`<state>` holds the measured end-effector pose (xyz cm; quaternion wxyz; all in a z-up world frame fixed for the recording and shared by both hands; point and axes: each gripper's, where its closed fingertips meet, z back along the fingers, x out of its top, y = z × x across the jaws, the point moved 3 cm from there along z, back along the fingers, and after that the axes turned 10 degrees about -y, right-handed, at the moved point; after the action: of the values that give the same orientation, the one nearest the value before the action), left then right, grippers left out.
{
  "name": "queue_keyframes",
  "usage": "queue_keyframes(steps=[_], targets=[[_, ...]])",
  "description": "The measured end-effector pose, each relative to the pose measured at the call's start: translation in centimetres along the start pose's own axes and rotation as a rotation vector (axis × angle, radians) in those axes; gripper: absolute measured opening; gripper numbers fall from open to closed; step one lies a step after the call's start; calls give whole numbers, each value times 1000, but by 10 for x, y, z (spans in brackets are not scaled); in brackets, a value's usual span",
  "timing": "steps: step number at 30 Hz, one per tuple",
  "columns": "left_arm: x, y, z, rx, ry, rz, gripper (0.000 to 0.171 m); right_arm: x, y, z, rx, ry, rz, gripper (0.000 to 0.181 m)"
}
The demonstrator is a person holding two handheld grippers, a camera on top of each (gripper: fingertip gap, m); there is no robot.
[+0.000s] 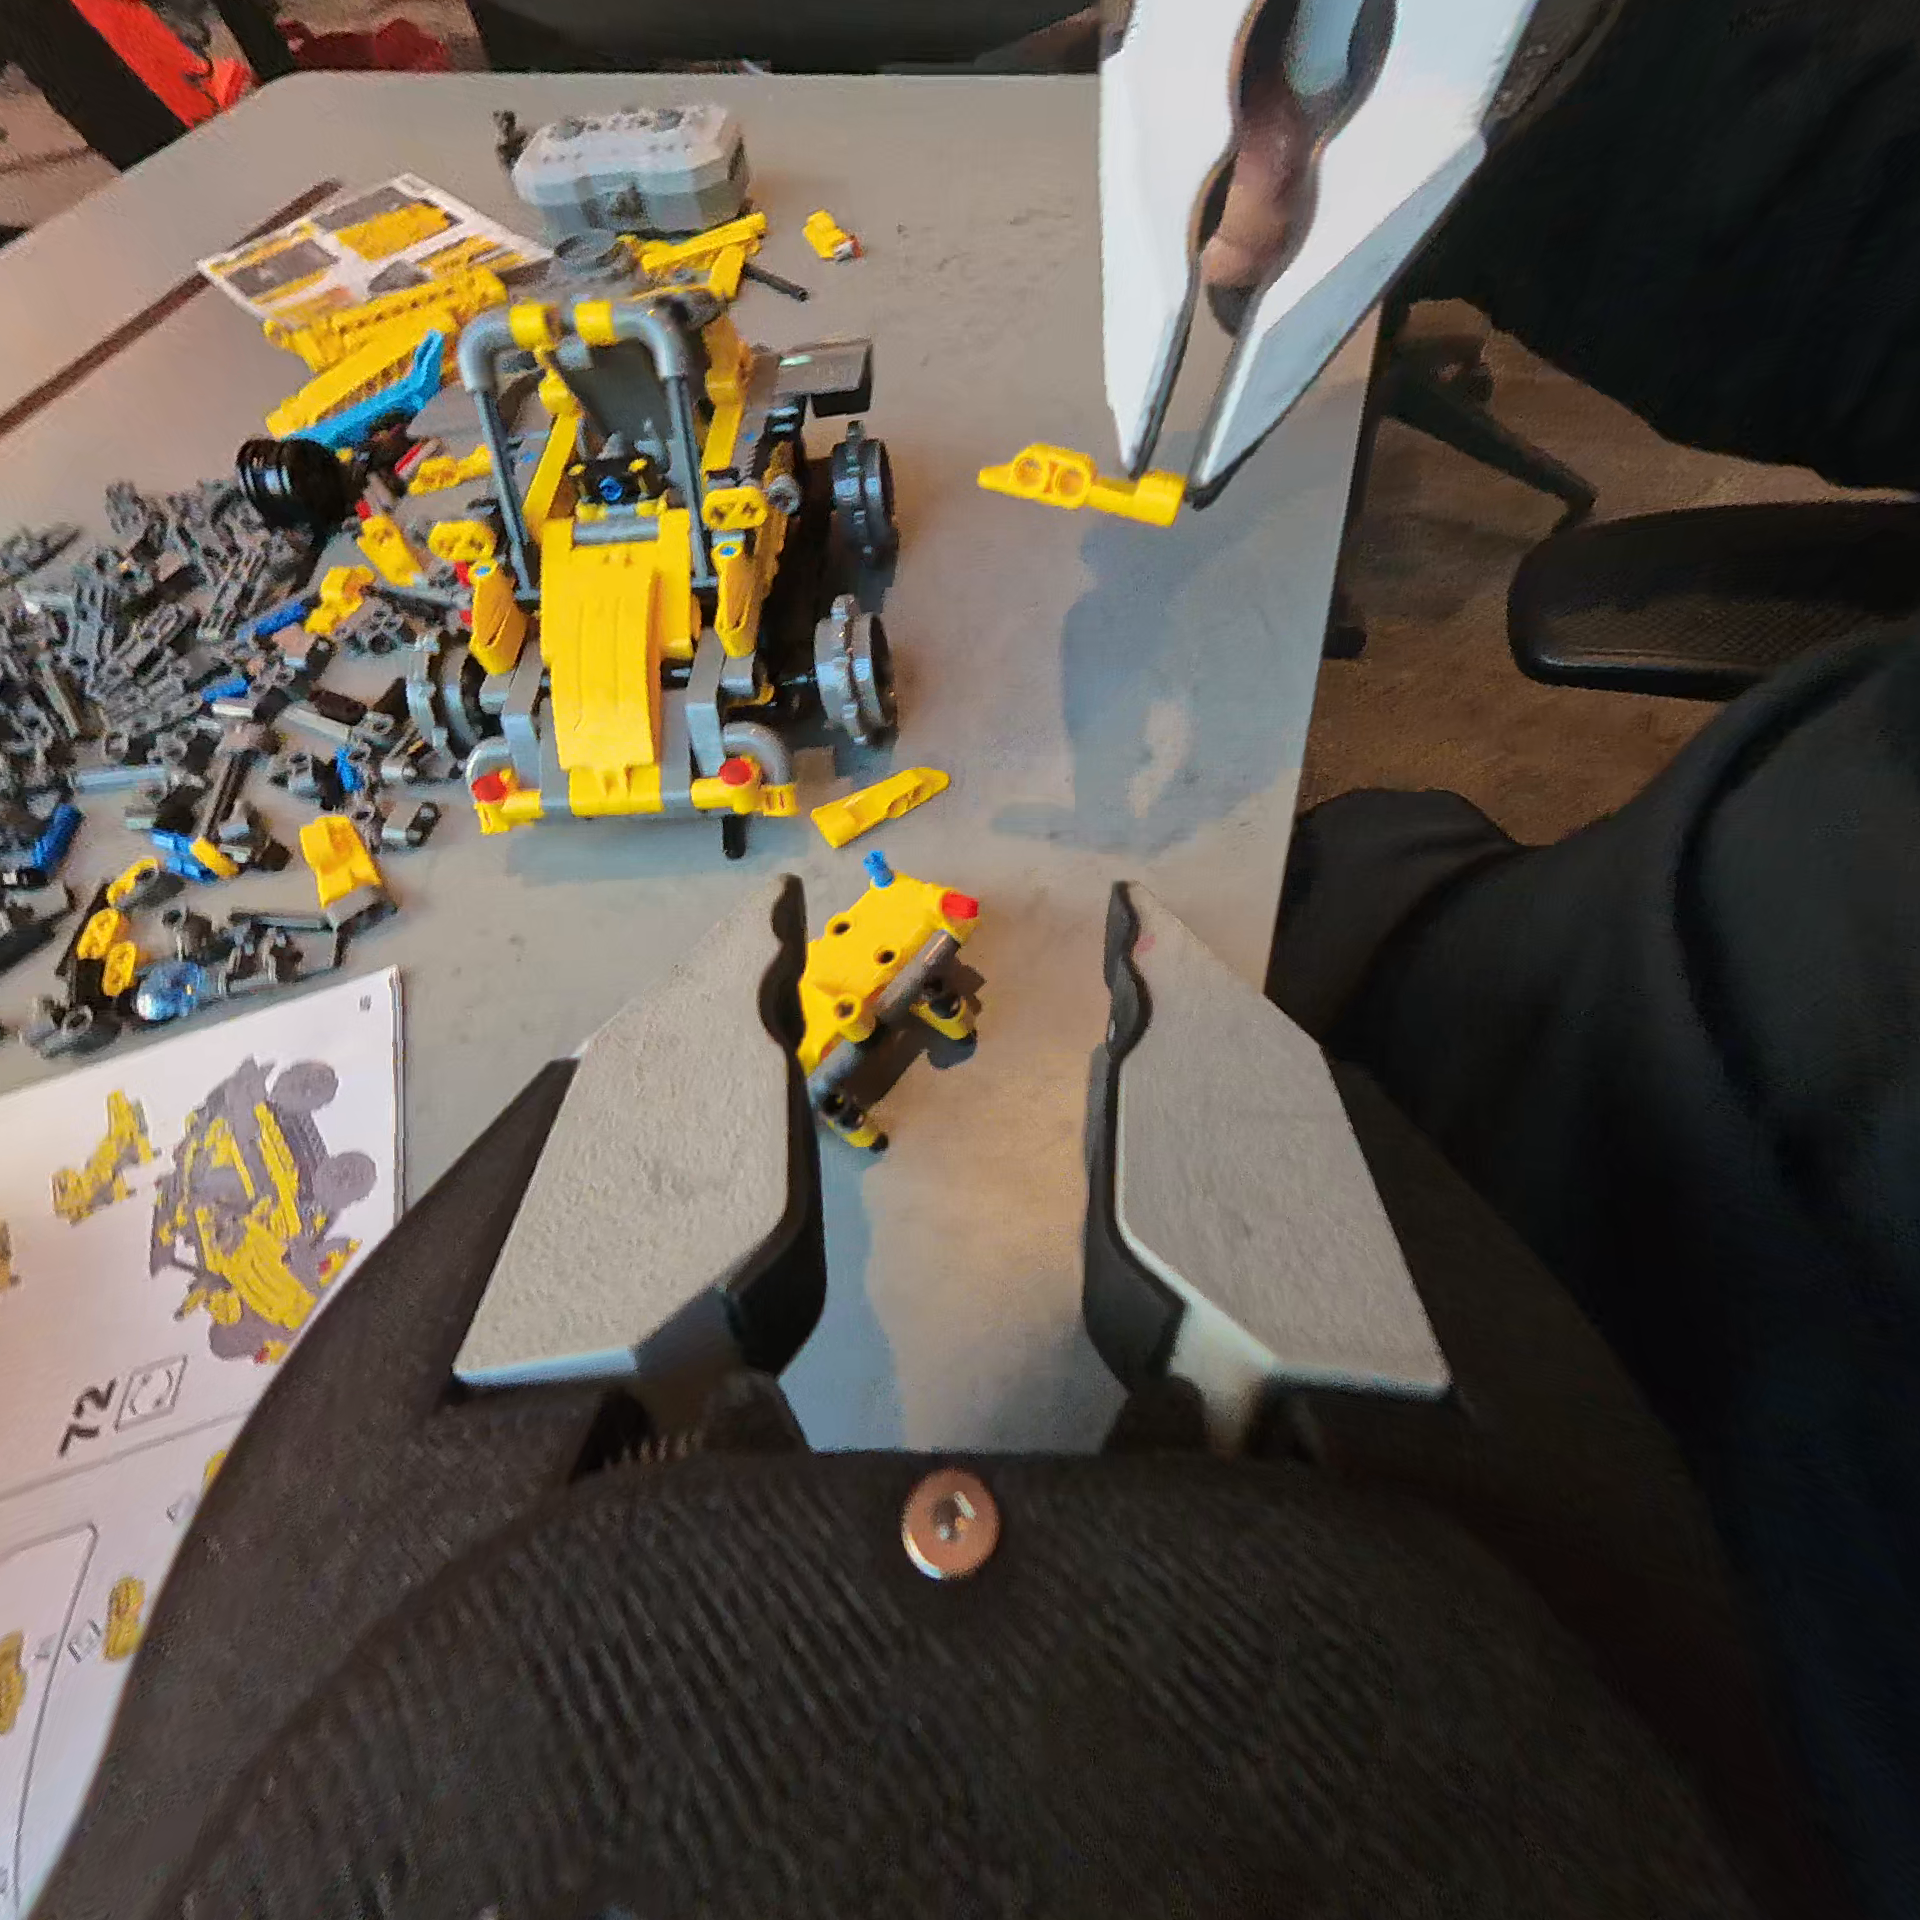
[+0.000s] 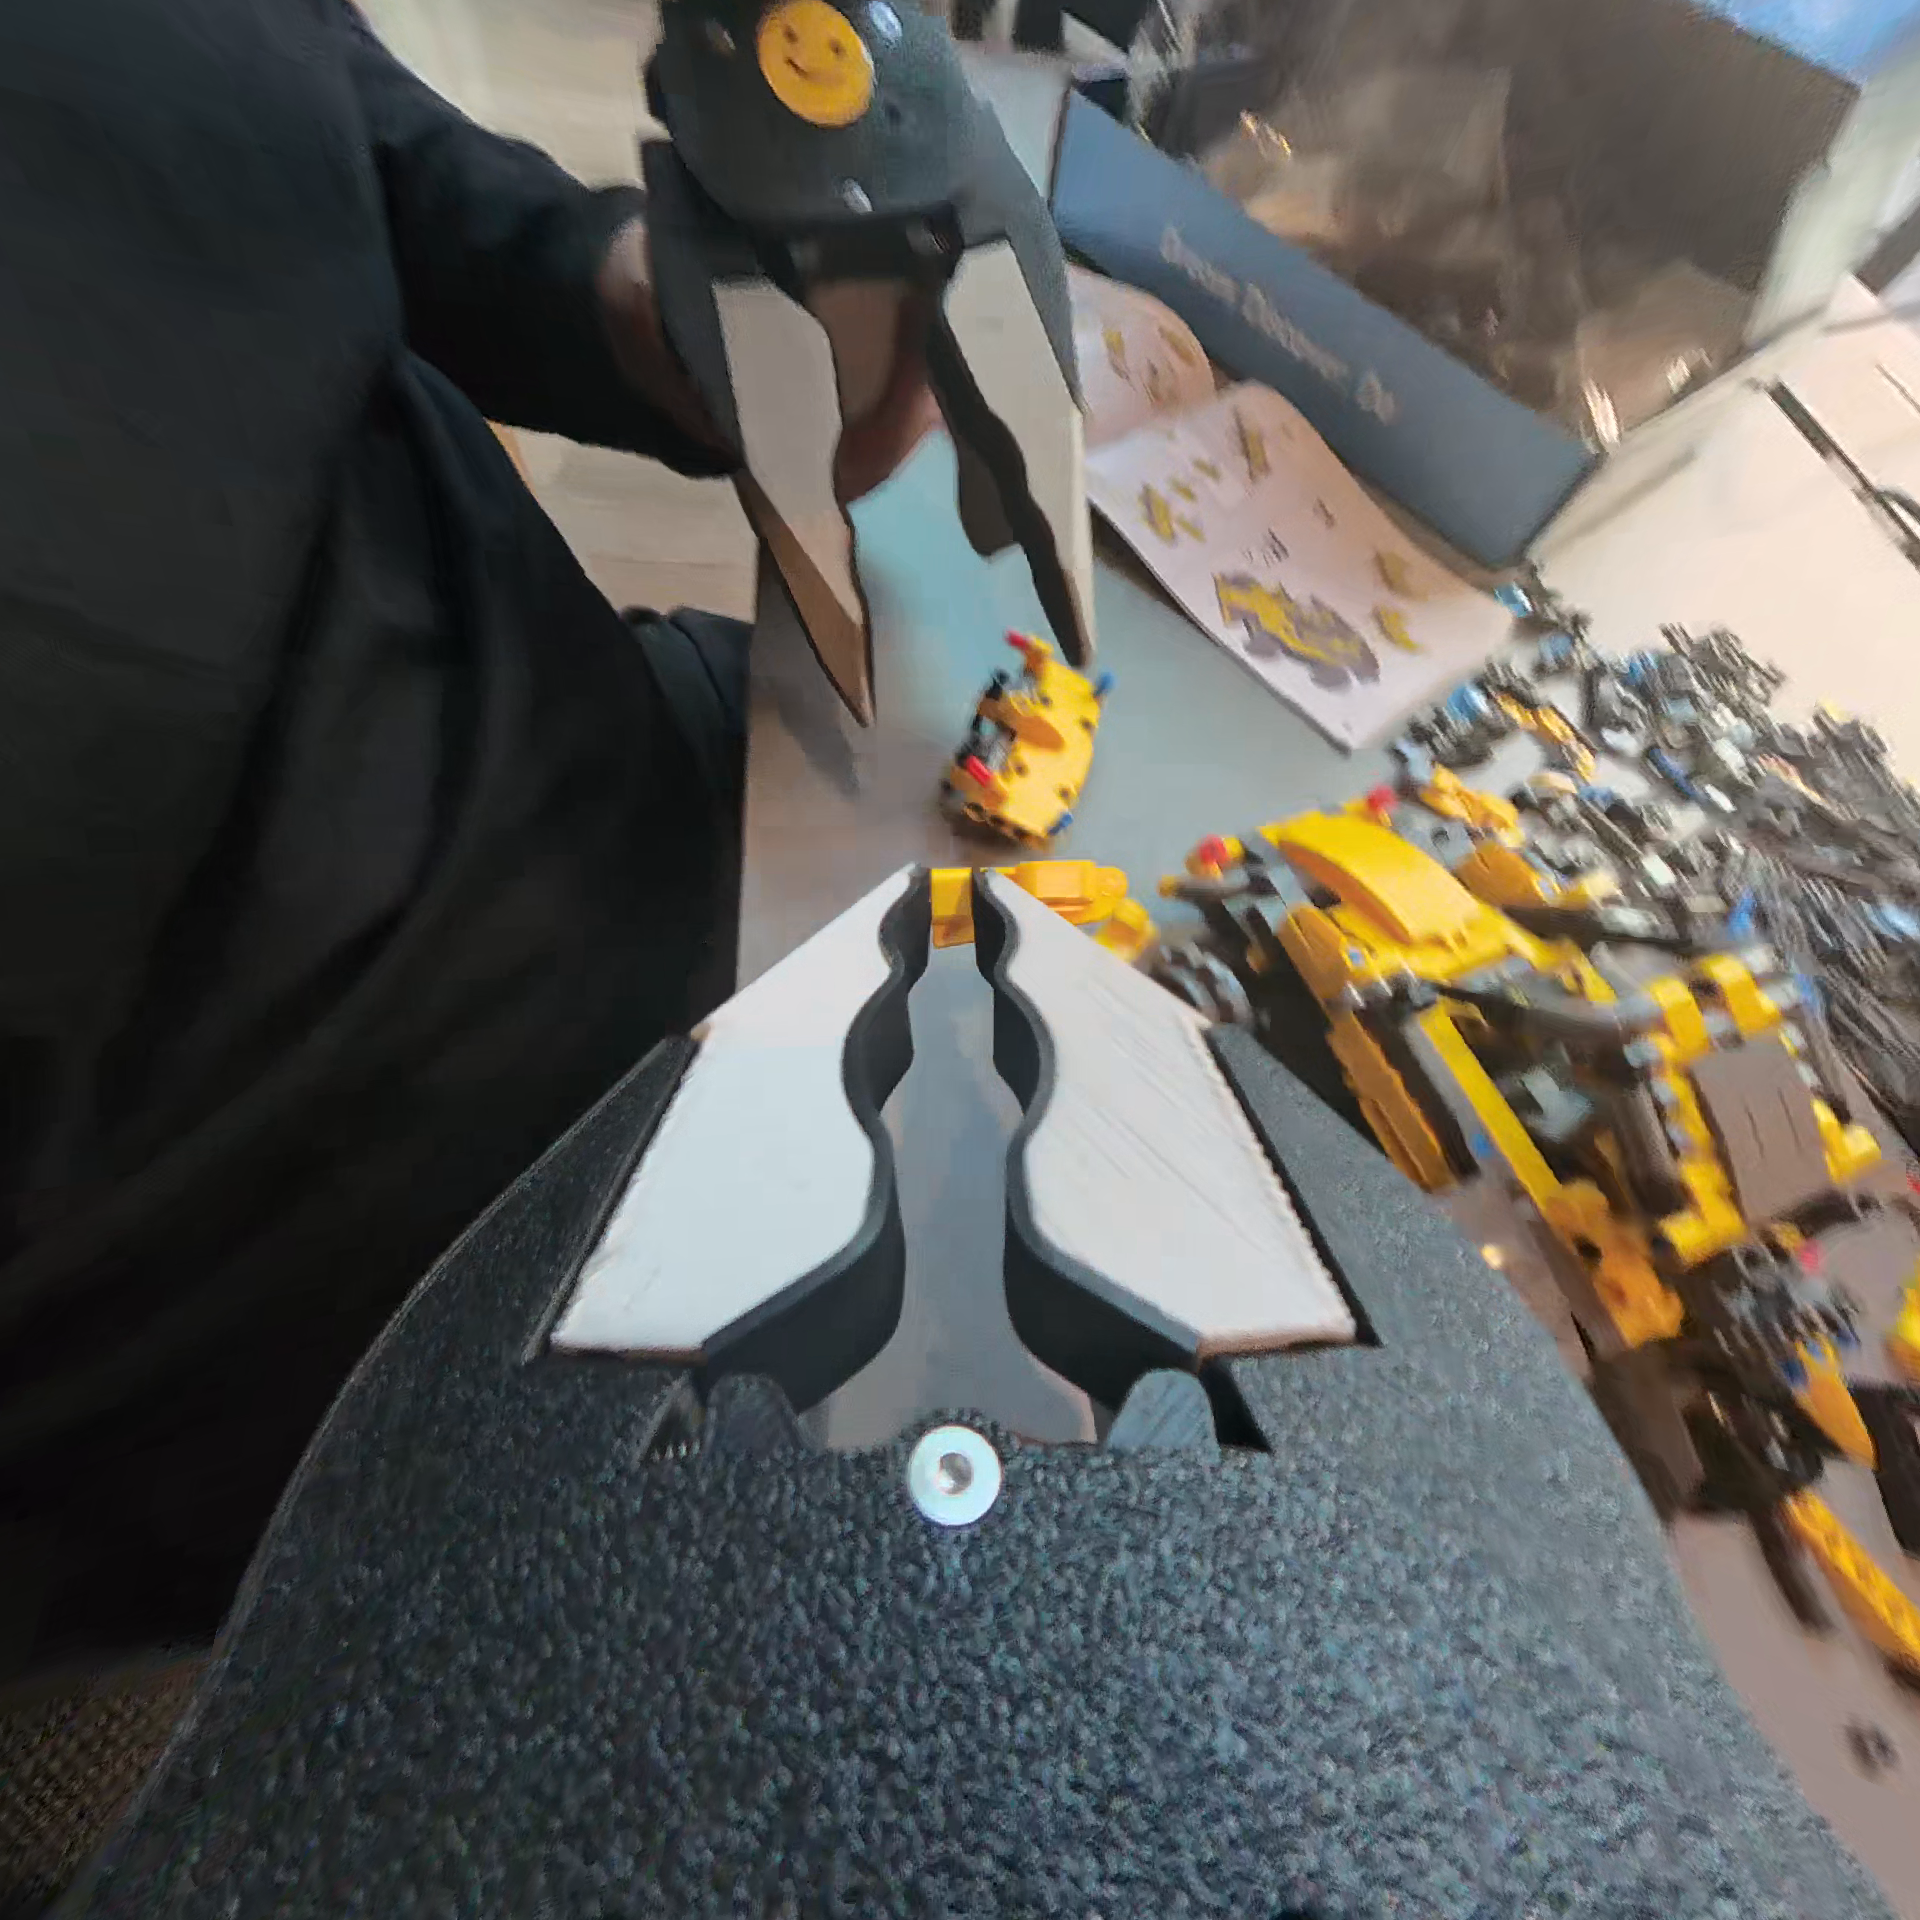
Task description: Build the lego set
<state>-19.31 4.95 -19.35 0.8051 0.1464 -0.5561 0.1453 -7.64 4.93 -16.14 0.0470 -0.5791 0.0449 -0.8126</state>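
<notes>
Tongs on my right [image 2: 954,904] pinch one end of a yellow connector piece [image 1: 1081,485], light, rigid, slick plastic, just above the table [image 1: 1039,260]. My left tongs [image 1: 951,904] gape empty around a small yellow subassembly [image 1: 883,977]; I'd grip its flat sides.

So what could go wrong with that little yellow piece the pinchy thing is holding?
The right gripper pinches the long yellow plastic connector piece only by one end, at its fingertips, so it might twist or slip out. It hangs close to the grey table's edge, so a dropped piece might fall to the floor. The open left gripper hovers around the small yellow-and-grey brick assembly and might knock it over.
</notes>
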Motion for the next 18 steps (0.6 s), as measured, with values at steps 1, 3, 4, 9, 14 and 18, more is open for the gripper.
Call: queue_keyframes(steps=[1, 3, 4, 9, 14, 18], targets=[[1, -3, -2, -4, 4, -23, 52, 5, 5, -6, 34, -22, 1, 8], [2, -11, -6, -19, 15, -49, 47, 9, 11, -17, 85, -41, -5, 8], [1, -15, -7, -24, 19, -58, 45, 8, 13, -23, 92, -31, 0, 8], [-13, -27, -5, 23, 51, -132, 37, -7, 23, -43, 139, 13, -32, 8], [-15, -27, -2, 105, 39, -269, 25, -12, 22, -54, 150, 39, -67, 8], [-17, -25, -2, 114, 48, -263, 26, -12, 20, -57, 145, 51, -74, 8]])
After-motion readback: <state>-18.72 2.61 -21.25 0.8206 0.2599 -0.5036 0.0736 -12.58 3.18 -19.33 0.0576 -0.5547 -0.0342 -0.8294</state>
